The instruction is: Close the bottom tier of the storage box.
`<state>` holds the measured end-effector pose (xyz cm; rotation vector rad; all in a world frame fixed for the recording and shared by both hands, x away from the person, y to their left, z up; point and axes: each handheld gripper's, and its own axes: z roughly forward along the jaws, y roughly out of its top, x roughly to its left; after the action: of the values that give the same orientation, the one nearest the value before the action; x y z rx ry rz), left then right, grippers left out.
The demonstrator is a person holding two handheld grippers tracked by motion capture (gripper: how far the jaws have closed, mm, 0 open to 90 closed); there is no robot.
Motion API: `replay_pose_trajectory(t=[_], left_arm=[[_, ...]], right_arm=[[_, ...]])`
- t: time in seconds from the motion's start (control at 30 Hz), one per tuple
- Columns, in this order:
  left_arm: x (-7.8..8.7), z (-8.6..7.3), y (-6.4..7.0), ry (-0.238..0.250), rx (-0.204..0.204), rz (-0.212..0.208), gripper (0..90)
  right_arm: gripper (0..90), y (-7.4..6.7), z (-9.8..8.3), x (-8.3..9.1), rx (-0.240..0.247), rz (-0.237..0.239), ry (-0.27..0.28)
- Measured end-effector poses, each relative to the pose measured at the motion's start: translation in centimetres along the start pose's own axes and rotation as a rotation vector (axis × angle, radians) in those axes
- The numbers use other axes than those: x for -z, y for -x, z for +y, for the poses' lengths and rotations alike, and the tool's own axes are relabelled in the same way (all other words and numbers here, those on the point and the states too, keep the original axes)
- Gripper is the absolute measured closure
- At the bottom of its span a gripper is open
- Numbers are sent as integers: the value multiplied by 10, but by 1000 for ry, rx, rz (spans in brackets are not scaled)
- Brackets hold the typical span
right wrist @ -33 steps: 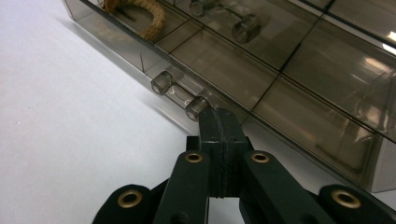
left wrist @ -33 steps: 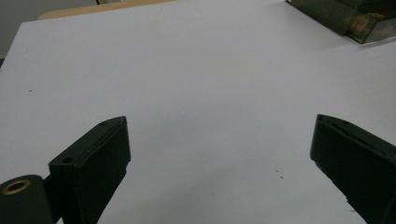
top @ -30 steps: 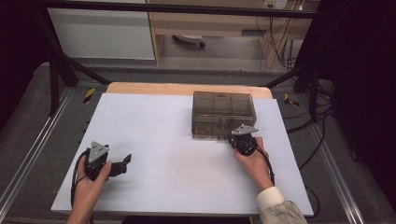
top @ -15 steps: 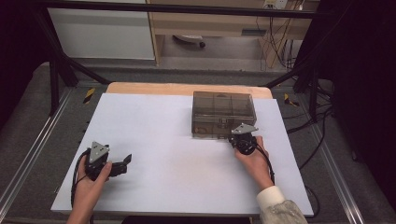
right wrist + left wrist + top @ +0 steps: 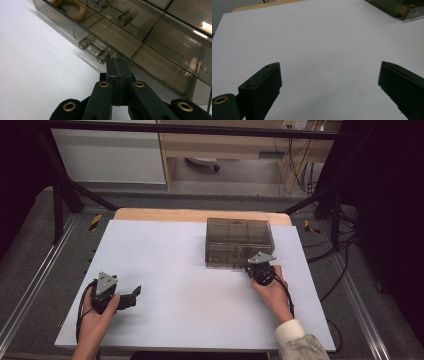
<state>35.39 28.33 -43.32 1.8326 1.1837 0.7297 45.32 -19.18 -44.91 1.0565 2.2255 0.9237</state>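
The right gripper (image 5: 117, 65), jaws together, touches the brown box (image 5: 239, 241) near the table's (image 5: 165, 265) far edge; the left gripper (image 5: 131, 296) gapes apart.

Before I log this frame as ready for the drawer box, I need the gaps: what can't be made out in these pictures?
- Right gripper, right gripper view: jaws shut at the smoky drawer box; whether the tips touch the clear handle can't be told.
- Same view: the ring-shaped brown thing is cut off by the top edge.
- High view: the box's contents are too small and dimmed by the tinted plastic.
- Left gripper, left gripper view: the box corner is cropped.
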Motion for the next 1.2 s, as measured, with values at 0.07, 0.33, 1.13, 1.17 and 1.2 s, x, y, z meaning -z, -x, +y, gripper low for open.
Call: replay_pose_trajectory(t=[0.07,0.33,1.13,1.17,1.2], left_arm=[[0,0,0,-1,-1,0,47],[0,0,0,-1,-1,1,48],[1,0,0,-2,-5,2,47],[0,0,0,-2,-5,2,47],[0,0,0,-2,-5,3,48]], right_arm=[[900,1,1,-1,7,-1,3],[900,2,3,-5,7,-4,0],[900,7,3,-9,-17,-12,12],[900,7,3,-9,-21,-12,12],[900,7,3,-9,-23,-11,15]])
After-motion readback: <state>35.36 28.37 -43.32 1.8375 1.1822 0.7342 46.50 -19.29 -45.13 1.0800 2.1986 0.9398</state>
